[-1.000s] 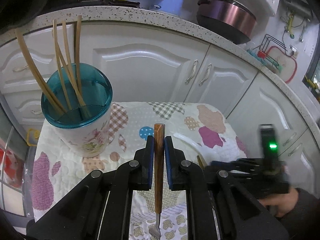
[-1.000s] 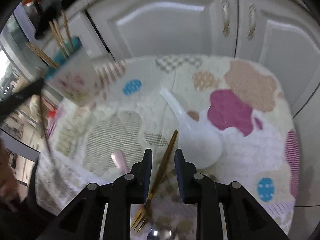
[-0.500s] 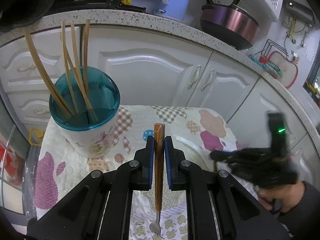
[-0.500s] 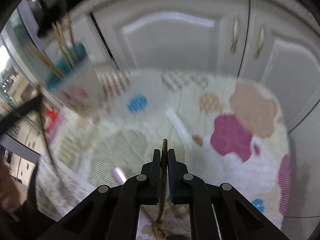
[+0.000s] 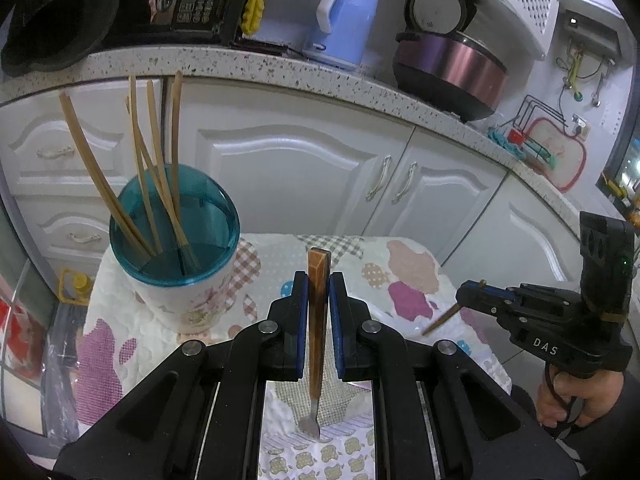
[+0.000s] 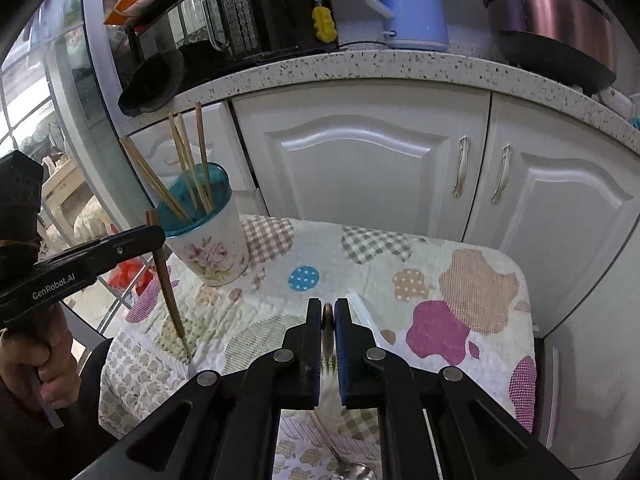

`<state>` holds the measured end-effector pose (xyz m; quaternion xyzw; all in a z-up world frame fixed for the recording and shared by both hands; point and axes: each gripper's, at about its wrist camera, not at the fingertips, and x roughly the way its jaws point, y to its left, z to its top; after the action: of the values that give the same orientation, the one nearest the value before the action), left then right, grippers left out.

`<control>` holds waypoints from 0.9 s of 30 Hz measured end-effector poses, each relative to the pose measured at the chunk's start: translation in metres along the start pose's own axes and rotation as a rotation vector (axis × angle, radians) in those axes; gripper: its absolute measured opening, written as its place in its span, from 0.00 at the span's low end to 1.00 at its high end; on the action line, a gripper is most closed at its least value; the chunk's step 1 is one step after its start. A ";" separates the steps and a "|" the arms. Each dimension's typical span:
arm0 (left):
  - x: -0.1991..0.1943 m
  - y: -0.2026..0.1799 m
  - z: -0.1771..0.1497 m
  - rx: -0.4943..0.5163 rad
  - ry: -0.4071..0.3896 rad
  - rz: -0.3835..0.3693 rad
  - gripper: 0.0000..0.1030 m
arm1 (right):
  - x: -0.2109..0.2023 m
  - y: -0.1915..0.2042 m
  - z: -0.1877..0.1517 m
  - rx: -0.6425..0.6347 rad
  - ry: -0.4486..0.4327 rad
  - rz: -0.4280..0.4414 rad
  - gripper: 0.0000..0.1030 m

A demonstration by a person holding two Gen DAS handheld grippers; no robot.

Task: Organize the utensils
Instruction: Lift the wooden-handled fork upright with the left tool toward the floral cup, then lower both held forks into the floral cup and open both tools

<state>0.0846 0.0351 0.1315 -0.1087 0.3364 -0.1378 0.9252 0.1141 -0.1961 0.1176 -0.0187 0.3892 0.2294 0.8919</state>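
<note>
My left gripper point(image 5: 319, 286) is shut on a wooden-handled fork point(image 5: 317, 320), head hanging down above the patchwork cloth point(image 5: 408, 280). It also shows in the right wrist view point(image 6: 154, 236) with the fork point(image 6: 168, 288). My right gripper point(image 6: 328, 312) is shut on a gold fork point(image 6: 328, 332), lifted off the cloth; the left wrist view shows that gripper point(image 5: 466, 294) with the fork point(image 5: 440, 322) slanting down. A teal-rimmed floral cup point(image 5: 176, 248) holding several chopsticks point(image 5: 156, 168) stands at the cloth's far left, also in the right wrist view point(image 6: 208, 236).
A white spoon point(image 6: 360, 312) lies on the cloth just beyond my right fingers. A metal spoon point(image 6: 352, 470) lies at the near edge. White cabinet doors point(image 6: 360, 168) stand behind the small table, under a counter with a kettle point(image 6: 408, 4) and rice cooker point(image 6: 552, 20).
My right gripper closed on the gold fork and lifted it off the cloth. Both grippers rose and tilted up; the left kept its hold on the wooden-handled fork.
</note>
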 end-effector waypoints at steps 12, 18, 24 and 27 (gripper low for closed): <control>-0.016 0.002 0.009 0.013 -0.017 -0.009 0.09 | -0.007 0.015 0.009 -0.027 0.001 0.016 0.05; -0.034 0.009 0.025 0.014 -0.027 -0.022 0.09 | -0.005 0.026 0.030 -0.061 0.005 0.030 0.05; -0.057 0.025 0.053 -0.024 -0.046 -0.031 0.09 | -0.002 0.041 0.055 -0.104 0.004 0.050 0.05; -0.071 0.037 0.072 -0.056 -0.069 -0.026 0.09 | 0.001 0.051 0.068 -0.125 0.000 0.067 0.05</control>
<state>0.0856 0.1008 0.2167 -0.1437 0.3064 -0.1364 0.9311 0.1402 -0.1359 0.1715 -0.0614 0.3745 0.2831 0.8808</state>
